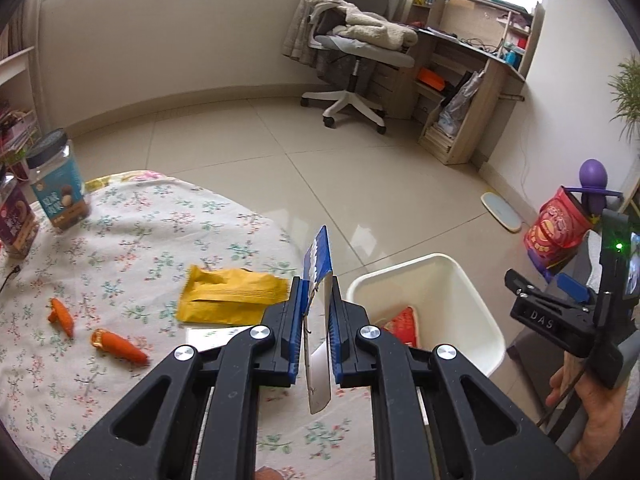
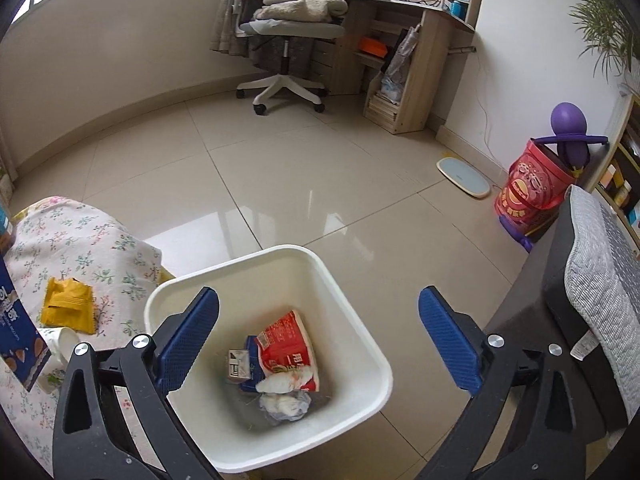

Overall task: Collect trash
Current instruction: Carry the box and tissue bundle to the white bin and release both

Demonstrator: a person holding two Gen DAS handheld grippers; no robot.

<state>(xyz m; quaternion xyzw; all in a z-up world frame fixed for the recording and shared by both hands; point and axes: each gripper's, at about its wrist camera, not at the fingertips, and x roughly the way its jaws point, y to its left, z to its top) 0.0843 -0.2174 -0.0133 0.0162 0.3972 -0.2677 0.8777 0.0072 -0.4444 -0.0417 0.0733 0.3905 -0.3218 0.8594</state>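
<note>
Left gripper (image 1: pixel 316 320) jaws pinch the blue wrapper (image 1: pixel 318 264) edge-on, long axis upright, over the worktop (image 1: pixel 120 240) edge. White bin (image 1: pixel 480 304) sits just to its right, lower down. Right gripper (image 2: pixel 320 336), jaws wide & empty, hovers over bin, partly in the way. Yellow packet (image 1: pixel 228 296) + carrots (image 1: pixel 120 346) left on worktop.

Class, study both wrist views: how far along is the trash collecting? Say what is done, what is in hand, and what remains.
Done: the white bin already holds a red wrapper and crumpled white trash. In hand: the left gripper is shut on a blue snack packet, not yet over the bin. The right gripper hangs open and empty above it. Left: the yellow wrapper on the floral tablecloth.
</note>
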